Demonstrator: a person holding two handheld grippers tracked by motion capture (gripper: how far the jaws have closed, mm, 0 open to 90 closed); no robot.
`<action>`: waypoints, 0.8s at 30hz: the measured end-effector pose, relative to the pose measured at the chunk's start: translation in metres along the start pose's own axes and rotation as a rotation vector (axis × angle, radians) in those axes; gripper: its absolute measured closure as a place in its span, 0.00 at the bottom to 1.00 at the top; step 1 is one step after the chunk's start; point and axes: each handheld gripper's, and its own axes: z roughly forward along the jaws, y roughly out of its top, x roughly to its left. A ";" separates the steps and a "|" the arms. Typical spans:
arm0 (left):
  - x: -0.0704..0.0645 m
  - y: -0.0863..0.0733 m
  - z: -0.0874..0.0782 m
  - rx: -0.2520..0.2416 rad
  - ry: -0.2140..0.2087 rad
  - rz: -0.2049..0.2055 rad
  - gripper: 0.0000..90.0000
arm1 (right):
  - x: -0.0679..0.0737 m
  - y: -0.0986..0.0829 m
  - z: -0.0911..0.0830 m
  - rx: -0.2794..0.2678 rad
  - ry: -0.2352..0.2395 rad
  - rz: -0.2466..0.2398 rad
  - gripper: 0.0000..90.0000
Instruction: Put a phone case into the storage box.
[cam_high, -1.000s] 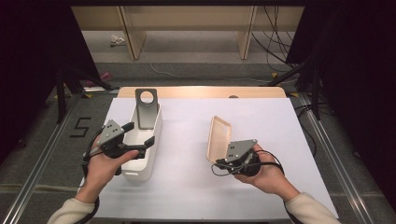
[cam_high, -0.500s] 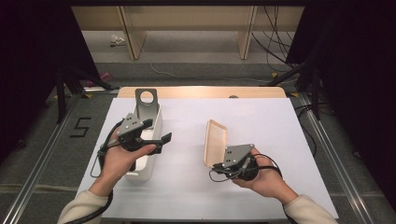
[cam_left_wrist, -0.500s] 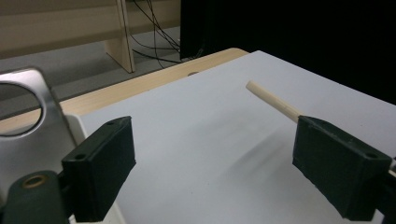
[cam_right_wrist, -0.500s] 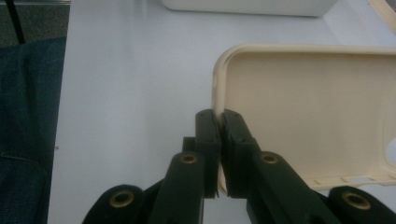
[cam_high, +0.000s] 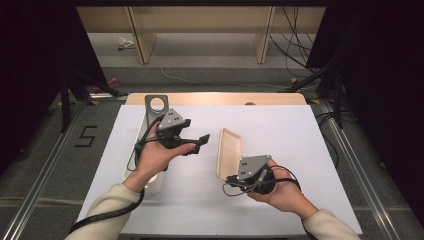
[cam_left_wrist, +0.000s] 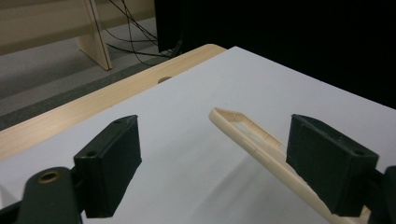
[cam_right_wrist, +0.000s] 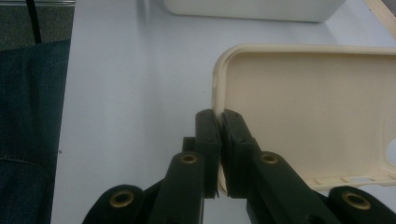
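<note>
My right gripper (cam_high: 234, 178) pinches the near edge of the cream phone case (cam_high: 229, 152), held on edge above the table (cam_high: 300, 135), long axis running away from me, while my left gripper (cam_high: 197, 142) gapes wide beside it.

Desk: white-topped rectangular desk (cam_high: 300, 135) with a light wooden strip along its far edge (cam_high: 215, 98).
Floor: grey carpet (cam_high: 50, 165); a black numeral "5" marked on it (cam_high: 86, 136), left of the desk.
Rails: metal floor rails (cam_high: 40, 187) running along both sides of the desk.
Furniture: pale wooden panelled frame (cam_high: 200, 20) beyond the desk.
Cables: black cables (cam_high: 295, 45) trailing across the far floor.
Surroundings: black curtains (cam_high: 385, 75) on left and right.
</note>
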 end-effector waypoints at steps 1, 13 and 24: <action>-0.001 0.001 0.002 0.005 -0.001 0.000 0.19 | 0.000 0.000 0.000 0.001 -0.001 -0.003 0.96; -0.005 0.008 0.035 0.083 -0.025 -0.009 0.25 | 0.000 0.002 -0.001 -0.003 -0.007 -0.011 0.96; -0.003 0.010 0.063 0.158 -0.046 -0.062 0.35 | 0.001 0.004 -0.002 -0.006 -0.012 -0.014 0.96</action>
